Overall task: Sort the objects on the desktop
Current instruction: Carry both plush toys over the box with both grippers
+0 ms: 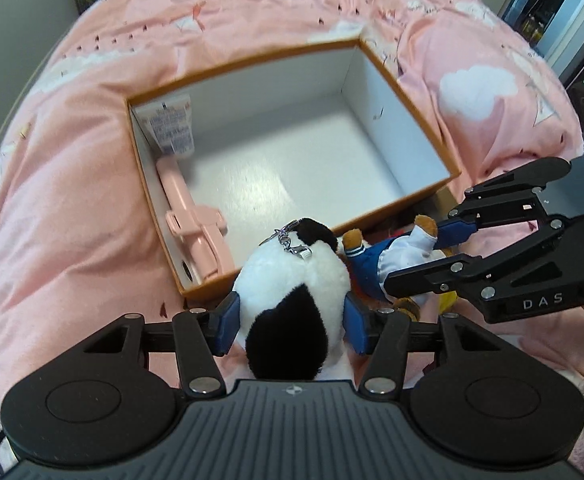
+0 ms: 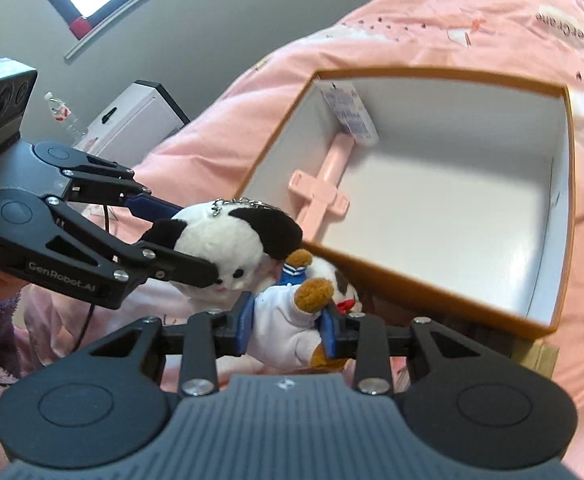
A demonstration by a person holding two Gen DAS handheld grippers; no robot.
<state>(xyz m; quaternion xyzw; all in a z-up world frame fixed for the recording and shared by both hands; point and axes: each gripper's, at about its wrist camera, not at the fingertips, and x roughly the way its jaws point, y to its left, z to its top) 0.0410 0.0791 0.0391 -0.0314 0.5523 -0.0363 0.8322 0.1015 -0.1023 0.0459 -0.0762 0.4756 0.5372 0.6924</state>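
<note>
Black-and-white plush (image 1: 292, 300) is sitting clenched in the left claw (image 1: 290, 322); the right claw (image 2: 287, 326) is gripping a doll (image 2: 287, 320) beside the box (image 1: 412, 196).

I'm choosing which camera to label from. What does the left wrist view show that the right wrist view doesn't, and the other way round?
Only the left wrist view shows the metal clasp on the panda plush and the right gripper from outside. Only the right wrist view shows the panda's face, a water bottle, a white case and the left gripper from outside. Both show the orange box on the pink bedding, holding a pink stick and a white tube, and the sailor-suit plush.
</note>
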